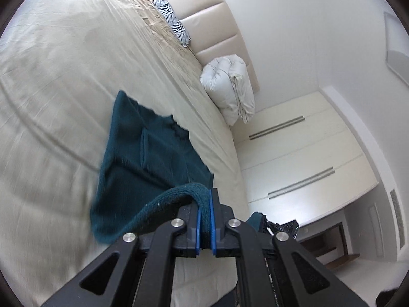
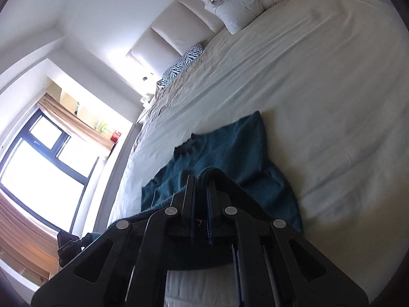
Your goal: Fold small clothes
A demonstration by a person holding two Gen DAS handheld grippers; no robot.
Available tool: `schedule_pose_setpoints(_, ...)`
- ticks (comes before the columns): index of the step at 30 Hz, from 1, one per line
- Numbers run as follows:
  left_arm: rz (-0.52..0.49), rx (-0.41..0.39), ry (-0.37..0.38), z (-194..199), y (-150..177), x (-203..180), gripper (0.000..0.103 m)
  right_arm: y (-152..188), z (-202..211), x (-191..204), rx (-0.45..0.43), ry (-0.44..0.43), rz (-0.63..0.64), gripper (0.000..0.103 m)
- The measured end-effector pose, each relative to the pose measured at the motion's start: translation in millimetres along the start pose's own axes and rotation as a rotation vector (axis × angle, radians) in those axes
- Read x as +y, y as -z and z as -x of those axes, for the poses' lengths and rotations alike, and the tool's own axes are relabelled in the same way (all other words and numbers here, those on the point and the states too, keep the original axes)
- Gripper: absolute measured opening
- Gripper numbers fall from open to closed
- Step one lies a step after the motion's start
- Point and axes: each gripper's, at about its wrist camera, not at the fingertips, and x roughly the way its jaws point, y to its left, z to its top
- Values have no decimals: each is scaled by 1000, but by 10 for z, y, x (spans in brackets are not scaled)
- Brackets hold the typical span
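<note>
A dark teal knitted garment (image 1: 150, 158) lies partly on the beige bed sheet (image 1: 51, 89), its near edge lifted off the bed. My left gripper (image 1: 204, 199) is shut on a thick rolled hem of that garment, which loops away to the left. In the right wrist view the same teal garment (image 2: 230, 148) stretches from the bed up to my right gripper (image 2: 202, 179), which is shut on another part of its near edge. Both grippers hold the cloth above the bed. The far end of the garment rests flat on the sheet.
A folded white duvet (image 1: 230, 87) and a zebra-print pillow (image 1: 171, 20) lie by the padded headboard (image 1: 217, 25). White wardrobe doors (image 1: 301, 153) stand beside the bed. A window (image 2: 38, 166) with a brown blind is seen in the right wrist view.
</note>
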Motion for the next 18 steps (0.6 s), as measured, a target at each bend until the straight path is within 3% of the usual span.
schedule_pose_setpoints(8,33,-9,-24,-506,-670,140,5,-576,-697,-149,-31,67,-32,6)
schedule_pose_setpoints(13,116,-15,-50,-832,-1001,468,5,-844,-1205,-335,-11,128,-61,6)
schedule_pose_setpoints(18,145,10,-131,-1188,-1200,764,5,-969,-1692,-540,12,184,-81,6)
